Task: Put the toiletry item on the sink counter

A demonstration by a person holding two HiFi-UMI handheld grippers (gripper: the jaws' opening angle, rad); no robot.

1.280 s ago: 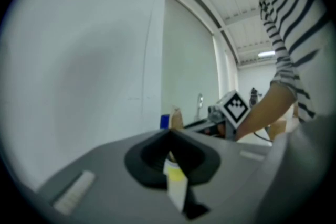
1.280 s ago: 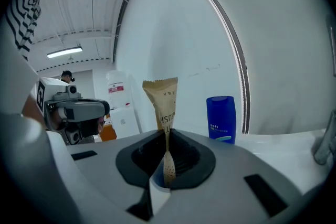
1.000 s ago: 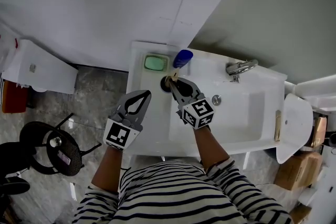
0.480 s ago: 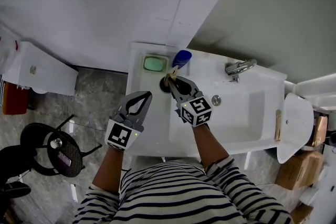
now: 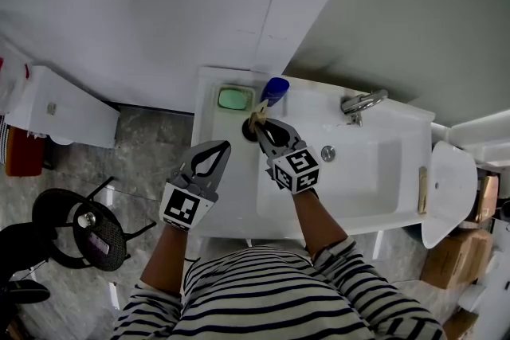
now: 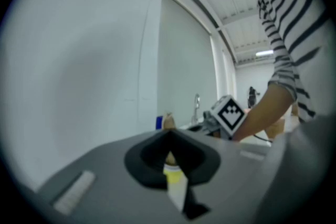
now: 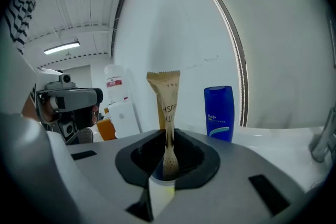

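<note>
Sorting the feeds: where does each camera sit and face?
Head view: on the person's head, facing steeply down at the sink counter; striped shirt, left gripper and right gripper show.
Left gripper view: on the left gripper, facing along its shut, empty jaws toward the tap; a striped sleeve shows.
Right gripper view: on the right gripper, facing along jaws shut on a tan packet; left gripper shows.
Shared: all three show the blue bottle.

Blue bottle (image 5: 276,88) beside green soap dish (image 5: 236,98) — chrome faucet (image 5: 362,103) well apart
</note>
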